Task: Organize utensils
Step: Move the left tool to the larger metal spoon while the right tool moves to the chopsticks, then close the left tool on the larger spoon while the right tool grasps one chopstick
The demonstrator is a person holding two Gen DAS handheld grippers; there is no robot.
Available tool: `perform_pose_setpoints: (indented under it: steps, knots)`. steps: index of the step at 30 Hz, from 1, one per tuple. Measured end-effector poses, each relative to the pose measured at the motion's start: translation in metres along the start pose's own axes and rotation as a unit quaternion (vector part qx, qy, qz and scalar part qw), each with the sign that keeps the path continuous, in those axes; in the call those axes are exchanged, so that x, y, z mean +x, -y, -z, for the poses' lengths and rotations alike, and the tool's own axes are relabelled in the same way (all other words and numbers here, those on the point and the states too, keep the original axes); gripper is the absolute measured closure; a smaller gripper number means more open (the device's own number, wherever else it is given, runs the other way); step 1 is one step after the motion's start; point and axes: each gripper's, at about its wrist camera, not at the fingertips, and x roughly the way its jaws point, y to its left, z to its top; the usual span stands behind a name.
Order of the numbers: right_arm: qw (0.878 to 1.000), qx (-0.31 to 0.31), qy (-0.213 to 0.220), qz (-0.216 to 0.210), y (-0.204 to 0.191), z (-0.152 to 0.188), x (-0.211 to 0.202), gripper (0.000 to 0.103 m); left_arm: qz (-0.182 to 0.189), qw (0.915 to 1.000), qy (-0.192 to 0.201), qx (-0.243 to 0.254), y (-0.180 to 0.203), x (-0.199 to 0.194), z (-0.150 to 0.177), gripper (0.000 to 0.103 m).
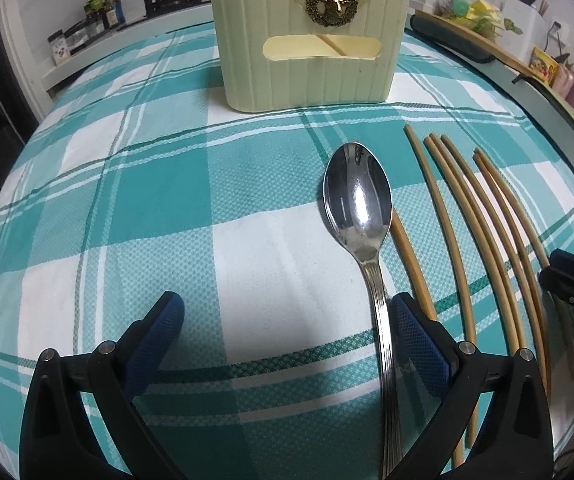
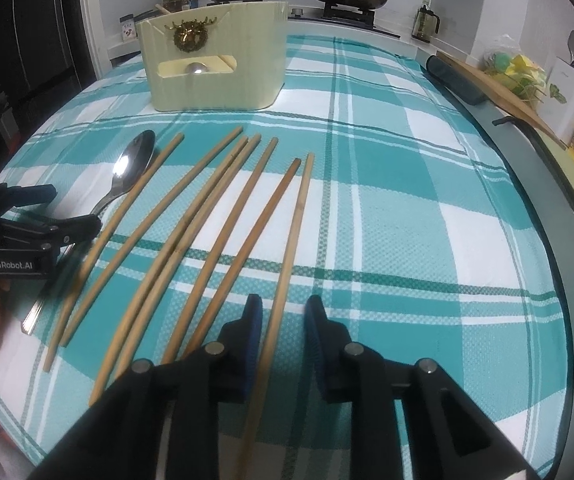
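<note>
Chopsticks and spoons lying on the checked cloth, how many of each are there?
Wooden chopsticks lying on the teal checked cloth: 7
Shiny metal spoons lying on the cloth: 1
Total: 8

Another rounded metal piece shows through the slot of the cream utensil holder; it is not counted.

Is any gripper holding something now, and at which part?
Nothing is held. The left gripper is open around the spoon handle; the right gripper is open around one chopstick.
</note>
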Motion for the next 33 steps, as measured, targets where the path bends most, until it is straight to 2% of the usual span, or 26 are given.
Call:
perform_pose_setpoints:
  steps: [14,21,27,30,33]
  knots:
    - [0.998,-0.013,-0.051,-0.027,0.008,-0.034,0.021,0.077,0.001,0.9999,-0.010,0.003,0.005,0.012,-0.020,0.000]
    - [0.998,-0.028,-0.056,-0.025,0.006,-0.056,0.035,0.077,0.005,0.9999,-0.005,0.012,0.013,0.018,-0.029,0.005]
    - [0.996,-0.030,-0.072,-0.032,0.008,-0.080,0.051,0.077,0.016,0.9994,-0.002,0.030,0.024,0.018,-0.037,0.022]
    - [0.996,-0.030,-0.078,-0.034,0.009,-0.090,0.058,0.077,0.022,0.9989,0.001,0.041,0.029,0.017,-0.041,0.034]
    - [0.996,-0.026,-0.077,-0.032,0.010,-0.101,0.065,0.077,0.026,0.9982,0.004,0.055,0.035,0.016,-0.043,0.051]
